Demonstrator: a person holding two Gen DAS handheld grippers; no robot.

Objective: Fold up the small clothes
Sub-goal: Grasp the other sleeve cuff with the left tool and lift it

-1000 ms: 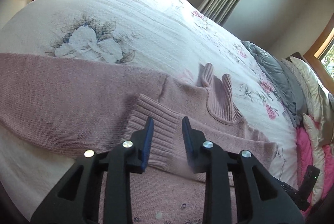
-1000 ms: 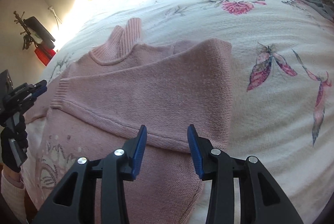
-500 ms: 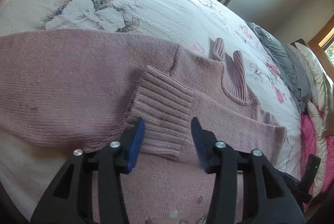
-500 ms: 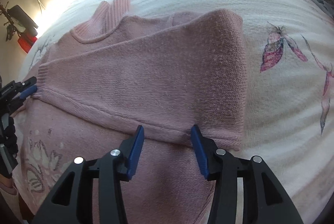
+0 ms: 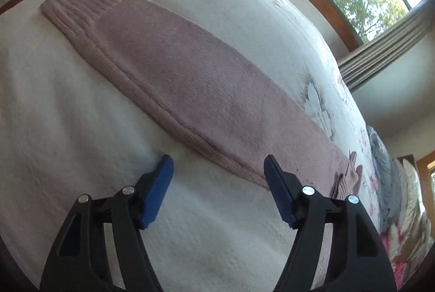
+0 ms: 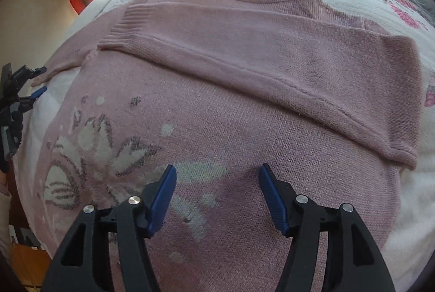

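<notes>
- The left gripper [image 5: 218, 172] is held spread wide above the bedspread [image 5: 81, 115], near the outstretched sleeve [image 5: 190, 79]
- The right gripper [image 6: 217, 183] is spread over the pink sweater [image 6: 231, 128], nothing pinched

A dusty-pink knitted sweater [image 6: 244, 90] with a ribbed collar carries a white-and-grey flower motif [image 6: 89, 153] just ahead and left of the right gripper [image 6: 217, 191], whose black arms end in blue pads [image 6: 163, 196]. Ahead of the left gripper [image 5: 217, 183], black with blue pads too, a plain pink sleeve [image 5: 190, 85] crosses a white bedspread [image 5: 68, 115] printed with pink and grey flowers.
</notes>
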